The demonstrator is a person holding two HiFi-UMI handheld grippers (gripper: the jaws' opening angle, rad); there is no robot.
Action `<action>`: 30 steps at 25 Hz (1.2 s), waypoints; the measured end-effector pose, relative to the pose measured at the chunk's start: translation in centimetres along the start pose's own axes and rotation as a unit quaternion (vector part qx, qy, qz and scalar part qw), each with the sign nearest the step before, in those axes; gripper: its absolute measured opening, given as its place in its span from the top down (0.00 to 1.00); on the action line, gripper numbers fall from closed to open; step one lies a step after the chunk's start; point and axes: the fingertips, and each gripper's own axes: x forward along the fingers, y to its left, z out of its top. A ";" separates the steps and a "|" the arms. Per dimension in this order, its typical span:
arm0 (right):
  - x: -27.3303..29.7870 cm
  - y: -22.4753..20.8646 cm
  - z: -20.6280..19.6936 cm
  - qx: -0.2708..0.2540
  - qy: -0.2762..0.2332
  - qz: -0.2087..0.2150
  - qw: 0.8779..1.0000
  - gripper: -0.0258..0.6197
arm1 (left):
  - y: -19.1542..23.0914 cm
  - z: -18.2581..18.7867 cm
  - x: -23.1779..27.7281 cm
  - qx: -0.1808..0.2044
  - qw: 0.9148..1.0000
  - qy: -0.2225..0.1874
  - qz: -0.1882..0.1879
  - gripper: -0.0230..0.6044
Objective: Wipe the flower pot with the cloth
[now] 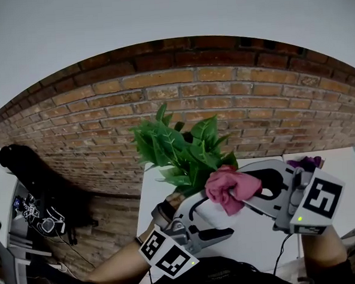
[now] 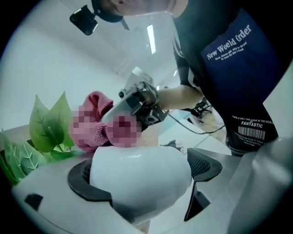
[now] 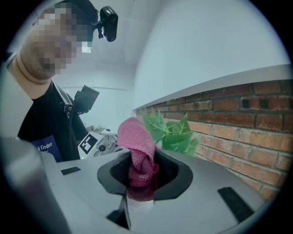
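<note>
Flower pot (image 2: 139, 176): smooth, rigid, probably slippery and breakable; left gripper (image 1: 213, 221) clamps its rounded body.
Cloth (image 3: 135, 135): soft, light; right gripper (image 3: 143, 178) pinches its bunched middle.

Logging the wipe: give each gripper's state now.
Left gripper: shut on the white flower pot.
Right gripper: shut on the pink cloth.
</note>
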 end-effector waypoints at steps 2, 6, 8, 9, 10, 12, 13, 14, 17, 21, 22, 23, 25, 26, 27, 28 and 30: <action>-0.6 -0.8 0.4 0.021 -0.023 -0.001 1.000 0.82 | 0.7 1.0 -0.6 -0.009 1.000 -0.025 0.014 0.11; -1.4 -2.0 0.8 0.100 -0.074 0.021 0.992 0.83 | 1.6 3.3 -1.9 -0.009 0.997 -0.072 0.029 0.11; -1.7 -2.4 0.9 0.138 -0.094 0.040 0.985 0.83 | 1.8 4.6 -2.5 -0.010 0.995 -0.096 0.027 0.11; -1.9 -2.6 0.9 0.155 -0.105 0.050 0.981 0.83 | 2.0 5.3 -2.9 -0.017 0.993 -0.111 0.026 0.11; -2.0 -2.7 1.0 0.171 -0.116 0.060 0.977 0.82 | 2.3 6.0 -3.4 -0.031 0.991 -0.130 0.026 0.11; -2.3 -2.8 1.1 0.200 -0.142 0.080 0.966 0.83 | 3.2 7.3 -4.4 -0.076 0.982 -0.173 0.024 0.11; -2.3 -2.8 1.1 0.213 -0.153 0.088 0.961 0.83 | 3.9 7.9 -5.0 -0.103 0.975 -0.196 0.024 0.11; -2.3 -2.8 1.0 0.224 -0.160 0.093 0.957 0.83 | 4.6 8.4 -5.7 -0.132 0.966 -0.220 0.025 0.11; -1.7 -2.4 0.6 0.240 -0.165 0.100 0.952 0.83 | 7.1 9.7 -7.9 -0.228 0.925 -0.304 0.028 0.11; -0.8 -1.4 -0.1 0.240 -0.158 0.100 0.953 0.83 | 10.4 9.5 -9.9 -0.351 0.846 -0.401 0.027 0.11; -0.6 -1.2 -0.3 0.238 -0.154 0.098 0.954 0.83 | 11.0 9.1 -10.2 -0.377 0.826 -0.419 0.027 0.11; -0.3 -0.9 -0.5 0.235 -0.149 0.097 0.956 0.83 | 11.6 8.7 -10.6 -0.402 0.805 -0.436 0.027 0.11; 0.4 0.0 -0.9 0.225 -0.132 0.096 0.961 0.83 | 12.6 7.9 -11.2 -0.442 0.765 -0.467 0.030 0.11; 0.8 0.5 -1.1 0.217 -0.122 0.095 0.964 0.83 | 13.1 7.6 -11.4 -0.457 0.748 -0.480 0.032 0.11; 1.2 1.0 -1.3 0.207 -0.111 0.094 0.967 0.83 | 13.6 7.3 -11.5 -0.470 0.733 -0.490 0.035 0.11; 1.6 1.5 -1.5 0.197 -0.101 0.091 0.971 0.83 | 13.9 7.0 -11.6 -0.480 0.722 -0.497 0.038 0.11; 2.2 2.3 -1.9 0.177 -0.084 0.085 0.977 0.83 | 14.3 6.6 -11.4 -0.495 0.707 -0.503 0.044 0.11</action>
